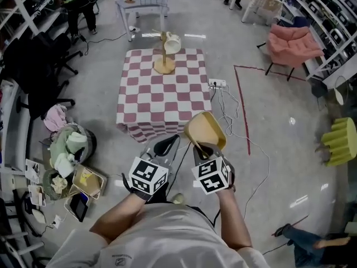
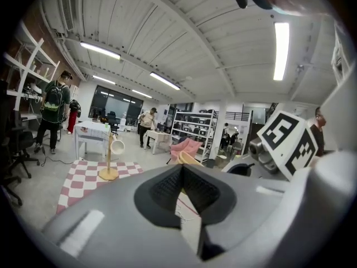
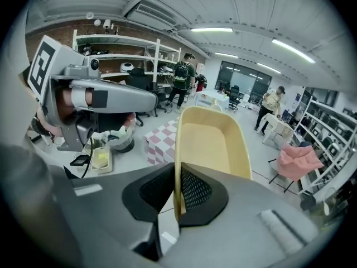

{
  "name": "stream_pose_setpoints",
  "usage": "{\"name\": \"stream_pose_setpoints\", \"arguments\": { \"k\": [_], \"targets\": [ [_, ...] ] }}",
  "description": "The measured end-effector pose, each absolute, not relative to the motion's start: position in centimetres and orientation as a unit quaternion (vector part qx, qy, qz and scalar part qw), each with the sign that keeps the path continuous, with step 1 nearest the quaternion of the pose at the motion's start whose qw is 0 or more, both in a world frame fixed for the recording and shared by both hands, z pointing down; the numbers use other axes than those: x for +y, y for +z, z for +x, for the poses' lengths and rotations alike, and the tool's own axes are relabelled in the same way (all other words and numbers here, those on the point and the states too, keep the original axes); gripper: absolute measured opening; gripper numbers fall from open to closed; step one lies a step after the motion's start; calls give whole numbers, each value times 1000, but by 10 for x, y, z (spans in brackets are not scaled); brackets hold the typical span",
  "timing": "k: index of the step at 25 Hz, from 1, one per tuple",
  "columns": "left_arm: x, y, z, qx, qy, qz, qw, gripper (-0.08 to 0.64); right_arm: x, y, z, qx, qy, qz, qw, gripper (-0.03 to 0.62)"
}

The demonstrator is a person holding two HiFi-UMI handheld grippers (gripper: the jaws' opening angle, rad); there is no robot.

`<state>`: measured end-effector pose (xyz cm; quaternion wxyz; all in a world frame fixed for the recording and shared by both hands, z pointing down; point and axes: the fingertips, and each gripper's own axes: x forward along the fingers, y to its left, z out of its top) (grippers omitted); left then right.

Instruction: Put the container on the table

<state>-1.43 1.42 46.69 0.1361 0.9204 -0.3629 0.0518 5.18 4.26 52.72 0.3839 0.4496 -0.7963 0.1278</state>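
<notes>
Head view, right gripper [image 1: 196, 144] clamped on container [image 1: 205, 129] rim, left gripper [image 1: 168, 143] closed, table [image 1: 162, 100] edge just beyond

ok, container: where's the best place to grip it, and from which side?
Probably the thin side wall at the rim, coming in over the open top, with one pad inside and one outside. The container looks too wide to span across, but its long wall is thin and fairly straight. The right claw is shut on it in just that way.
</notes>
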Motion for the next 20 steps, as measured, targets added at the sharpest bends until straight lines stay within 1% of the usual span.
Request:
{"name": "stream_pose_setpoints", "arguments": {
  "k": [6,10,20],
  "targets": [
    [-51,486,-14,-333,64,930,141,6,-18,552,54,-772,159,484,381,31],
    [-88,494,-10,-306,70,940,136,6,-57,564,56,-754,181,514,367,31],
    [-146,527,-1,-276,90,945,148,6,-121,608,64,-720,236,555,344,31]
  ]
}}
